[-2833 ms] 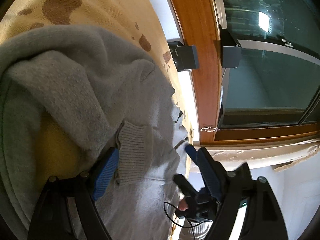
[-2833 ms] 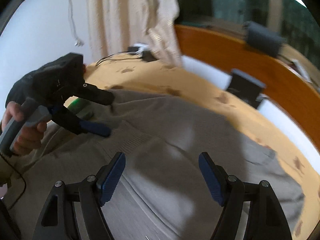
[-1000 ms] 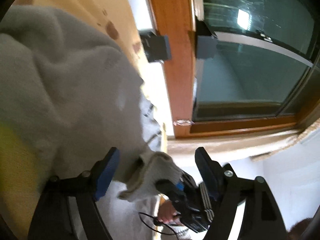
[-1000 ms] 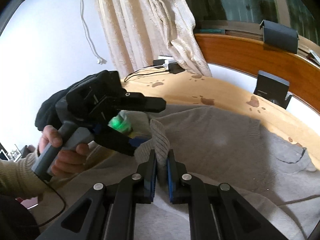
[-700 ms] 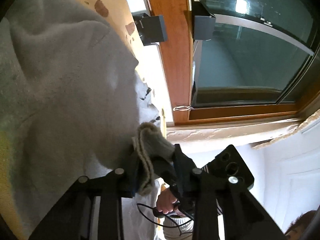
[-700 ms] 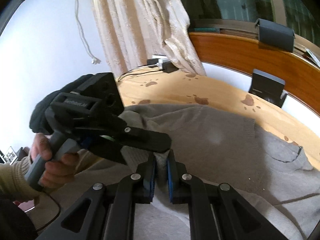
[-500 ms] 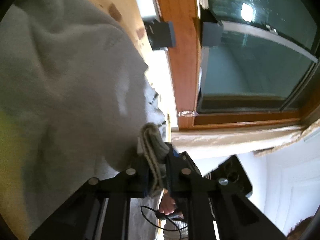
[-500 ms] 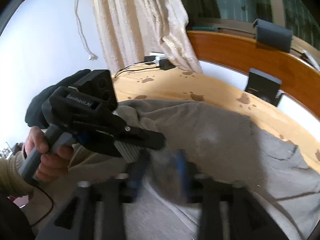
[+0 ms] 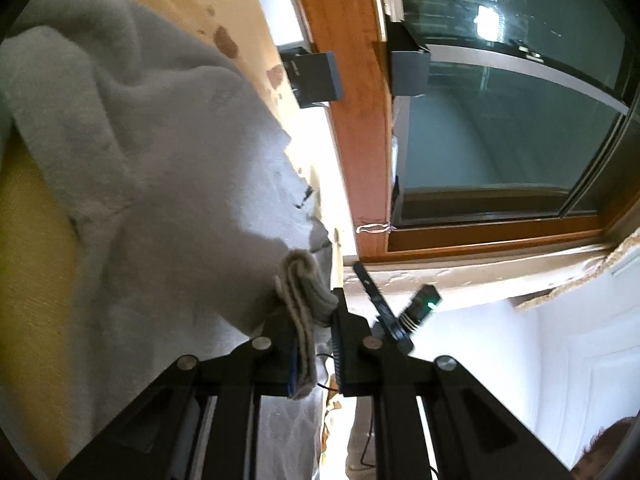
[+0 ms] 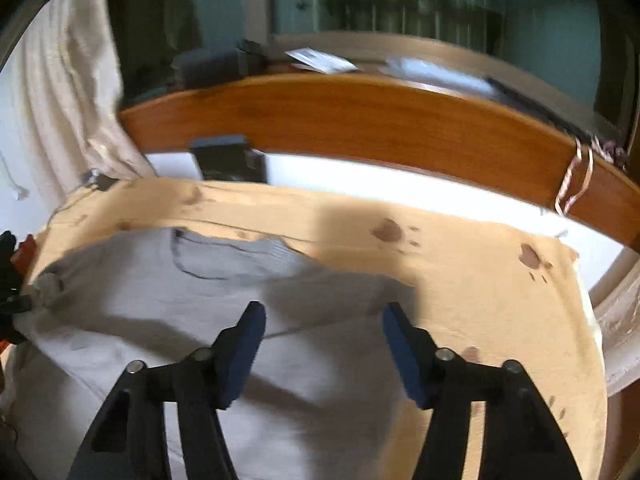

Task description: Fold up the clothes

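A grey knit sweater point(image 9: 152, 168) lies on a tan bedspread with brown paw prints point(image 10: 460, 264). My left gripper point(image 9: 314, 336) is shut on the sweater's ribbed cuff point(image 9: 304, 280) and holds the sleeve lifted over the body. My right gripper point(image 10: 324, 336) is open and empty, hovering above the sweater's body point(image 10: 168, 292) near its edge. The left gripper with the cuff shows at the far left of the right wrist view point(image 10: 40, 284). The right gripper's tip shows in the left wrist view point(image 9: 384, 304).
A wooden headboard point(image 10: 380, 120) runs behind the bed under a dark window point(image 9: 500, 120). A black box point(image 10: 228, 156) leans against the headboard. A cream curtain point(image 10: 60, 100) hangs at the left. The bedspread's right part lies bare.
My right gripper let go of the cuff, opened and swung right, away from the left gripper. My left gripper closed on the cuff and keeps holding it.
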`<state>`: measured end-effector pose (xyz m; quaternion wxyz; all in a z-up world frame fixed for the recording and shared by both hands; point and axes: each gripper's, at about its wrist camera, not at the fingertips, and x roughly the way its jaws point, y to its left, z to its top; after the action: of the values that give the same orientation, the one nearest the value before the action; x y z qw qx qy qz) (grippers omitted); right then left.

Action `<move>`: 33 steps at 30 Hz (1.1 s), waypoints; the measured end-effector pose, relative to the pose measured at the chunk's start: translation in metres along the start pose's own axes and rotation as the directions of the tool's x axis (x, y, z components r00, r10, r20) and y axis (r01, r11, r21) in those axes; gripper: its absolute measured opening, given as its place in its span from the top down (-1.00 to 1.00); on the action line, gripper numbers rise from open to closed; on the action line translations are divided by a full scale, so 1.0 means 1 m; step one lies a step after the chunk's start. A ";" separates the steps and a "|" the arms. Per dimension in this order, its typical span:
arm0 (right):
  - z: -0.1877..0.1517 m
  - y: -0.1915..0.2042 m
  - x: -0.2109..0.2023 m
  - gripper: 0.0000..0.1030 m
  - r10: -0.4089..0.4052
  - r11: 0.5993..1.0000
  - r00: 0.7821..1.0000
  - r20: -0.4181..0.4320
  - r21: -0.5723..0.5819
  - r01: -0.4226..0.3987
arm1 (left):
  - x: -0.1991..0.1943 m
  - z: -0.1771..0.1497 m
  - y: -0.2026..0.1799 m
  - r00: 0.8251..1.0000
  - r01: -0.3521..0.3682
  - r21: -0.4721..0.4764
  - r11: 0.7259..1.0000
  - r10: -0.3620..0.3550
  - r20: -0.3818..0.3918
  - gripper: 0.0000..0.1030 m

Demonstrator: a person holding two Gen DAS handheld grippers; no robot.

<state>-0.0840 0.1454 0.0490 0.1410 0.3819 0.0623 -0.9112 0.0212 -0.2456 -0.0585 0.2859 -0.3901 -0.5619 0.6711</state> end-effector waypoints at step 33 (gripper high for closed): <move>0.002 -0.043 0.040 0.39 -0.126 0.990 0.990 -0.062 0.054 0.129 | -0.021 0.031 0.023 0.977 -0.187 -0.060 0.981 0.192 0.091 0.71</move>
<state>-0.1252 0.1771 0.0219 0.0698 0.4074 0.0644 -0.9083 0.0073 -0.2846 -0.0749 0.1830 -0.4162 -0.5523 0.6987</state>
